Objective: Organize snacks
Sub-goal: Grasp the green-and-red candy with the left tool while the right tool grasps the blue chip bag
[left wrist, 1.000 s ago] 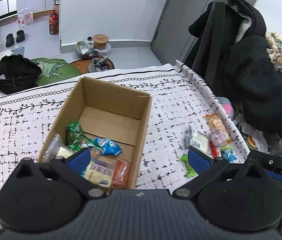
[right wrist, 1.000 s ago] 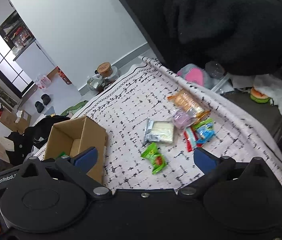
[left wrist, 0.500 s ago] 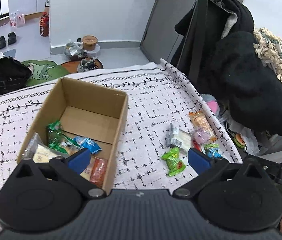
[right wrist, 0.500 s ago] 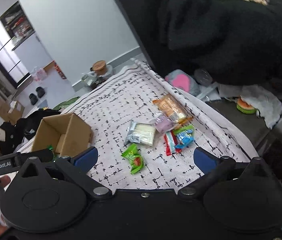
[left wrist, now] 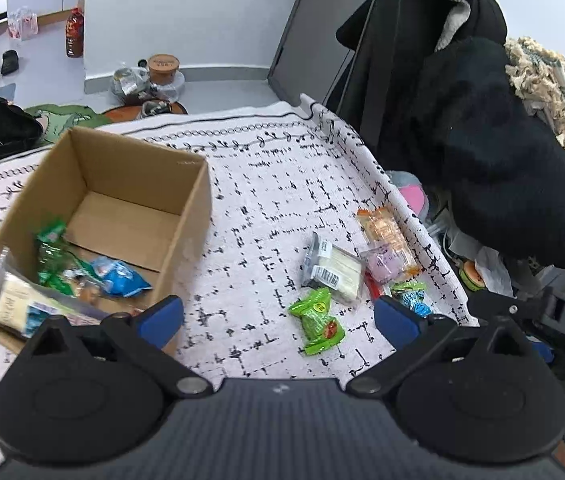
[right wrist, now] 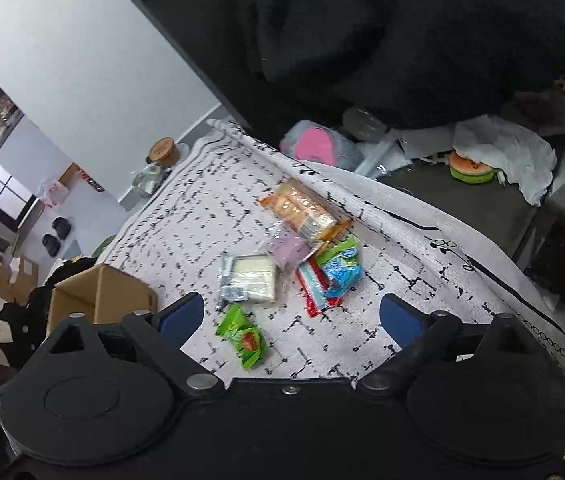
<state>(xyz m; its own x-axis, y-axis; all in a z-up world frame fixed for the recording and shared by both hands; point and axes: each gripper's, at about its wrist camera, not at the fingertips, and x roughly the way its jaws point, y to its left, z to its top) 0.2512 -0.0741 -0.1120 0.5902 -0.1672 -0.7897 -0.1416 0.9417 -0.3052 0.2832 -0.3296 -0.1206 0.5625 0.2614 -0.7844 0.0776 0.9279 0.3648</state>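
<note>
Green packet [right wrist: 242, 336]: lying loose on the patterned cloth, nearest of the scattered snacks, long axis running away from the camera and slightly rightward.
Key relation: sitting just ahead of the right gripper [right wrist: 290, 316], a touch left of centre between its blue fingers [right wrist: 180, 314]; in the left wrist view, also between the left gripper [left wrist: 278, 316] tips but further off. Right side judged the nearer and better lined up.
Right fingers: spread wide, holding nothing.
Left fingers: spread wide too, empty.
Rest of the pile: white wafer pack [right wrist: 248, 278] just beyond the green one, barcode sticker visible but unreadable; purple packet [right wrist: 288, 250], orange biscuit pack [right wrist: 302, 208], blue-and-green packet [right wrist: 340, 266] and red stick [right wrist: 314, 290] bunched together, touching or overlapping, near the bench's right edge.
Cardboard box [left wrist: 186, 216]: well left of the pile, already holding several snacks [left wrist: 62, 272] at its near end, far end bare.
Writing: only "DAS" legible on the black bar at the right of the left wrist view; packet print too blurred to read.
Likely next: drop onto the green packet, close across its short width.
</note>
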